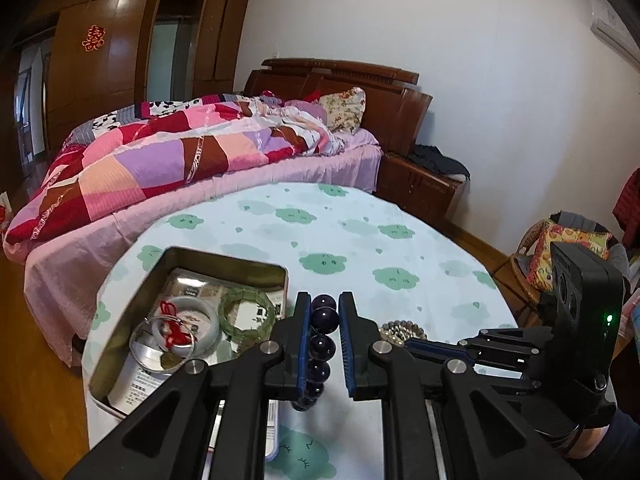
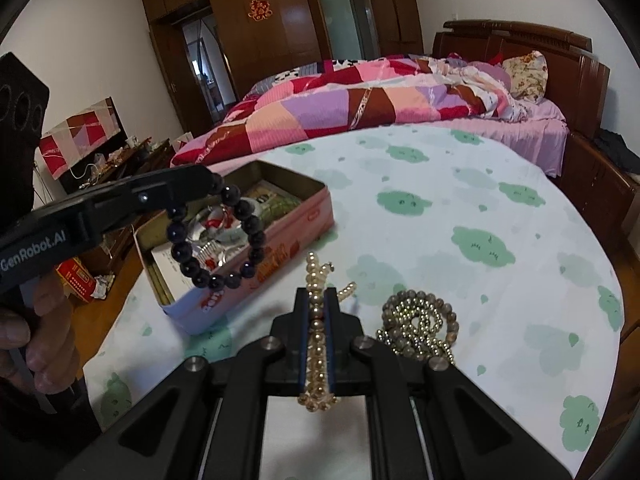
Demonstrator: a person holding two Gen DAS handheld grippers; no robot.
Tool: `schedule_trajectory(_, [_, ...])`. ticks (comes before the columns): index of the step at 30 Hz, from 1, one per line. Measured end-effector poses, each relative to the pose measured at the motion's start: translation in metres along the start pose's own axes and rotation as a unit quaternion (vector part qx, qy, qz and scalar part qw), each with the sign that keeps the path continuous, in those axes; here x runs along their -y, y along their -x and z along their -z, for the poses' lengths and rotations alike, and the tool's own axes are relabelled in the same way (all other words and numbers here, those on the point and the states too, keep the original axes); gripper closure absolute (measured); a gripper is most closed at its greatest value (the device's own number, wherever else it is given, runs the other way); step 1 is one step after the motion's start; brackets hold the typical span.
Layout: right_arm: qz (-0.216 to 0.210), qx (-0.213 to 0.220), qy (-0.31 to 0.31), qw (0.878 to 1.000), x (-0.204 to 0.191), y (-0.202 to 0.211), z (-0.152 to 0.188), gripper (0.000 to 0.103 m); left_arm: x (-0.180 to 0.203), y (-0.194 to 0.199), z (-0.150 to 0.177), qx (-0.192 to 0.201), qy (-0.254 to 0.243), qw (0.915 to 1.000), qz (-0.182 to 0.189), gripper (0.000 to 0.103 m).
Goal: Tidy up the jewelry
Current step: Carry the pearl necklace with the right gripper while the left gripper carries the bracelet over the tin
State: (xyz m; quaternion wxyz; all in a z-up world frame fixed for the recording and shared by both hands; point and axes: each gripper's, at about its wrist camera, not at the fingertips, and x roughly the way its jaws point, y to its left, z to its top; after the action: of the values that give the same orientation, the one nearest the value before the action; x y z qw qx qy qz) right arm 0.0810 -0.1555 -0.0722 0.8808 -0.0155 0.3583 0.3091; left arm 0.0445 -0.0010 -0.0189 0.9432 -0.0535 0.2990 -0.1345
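My left gripper (image 1: 325,304) is shut on a dark purple bead bracelet (image 1: 320,344) and holds it above the table, right of the open tin box (image 1: 132,300). In the right wrist view the bracelet (image 2: 216,236) hangs from the left gripper (image 2: 208,184) over the near part of the pink tin (image 2: 280,240). The tin holds a white bangle (image 1: 186,326), a green bangle (image 1: 248,314), a silver bangle (image 1: 160,350) and papers. My right gripper (image 2: 318,296) is shut on a pearl bead strand (image 2: 318,332) above the cloth.
A pile of gold and brown bead bracelets (image 2: 420,324) lies on the cloud-print tablecloth (image 2: 460,208) right of my right gripper; it also shows in the left wrist view (image 1: 402,330). A bed (image 1: 180,156) stands behind the round table. A wicker chair (image 1: 560,256) is at right.
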Motion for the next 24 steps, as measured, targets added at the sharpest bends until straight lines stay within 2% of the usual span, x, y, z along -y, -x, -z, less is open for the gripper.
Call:
schedule_trajectory(12, [0.005, 0.033, 0.022, 0.999, -0.012, 0.016, -0.030, 0.094, -0.021, 0.031, -0.020, 0.039, 0.011, 0.9991, -0.013, 0.090])
schedule_trajectory(24, [-0.006, 0.049, 0.043, 0.998, -0.023, 0.018, -0.067, 0.094, -0.058, 0.036, -0.034, 0.051, 0.020, 0.9974, -0.046, 0.090])
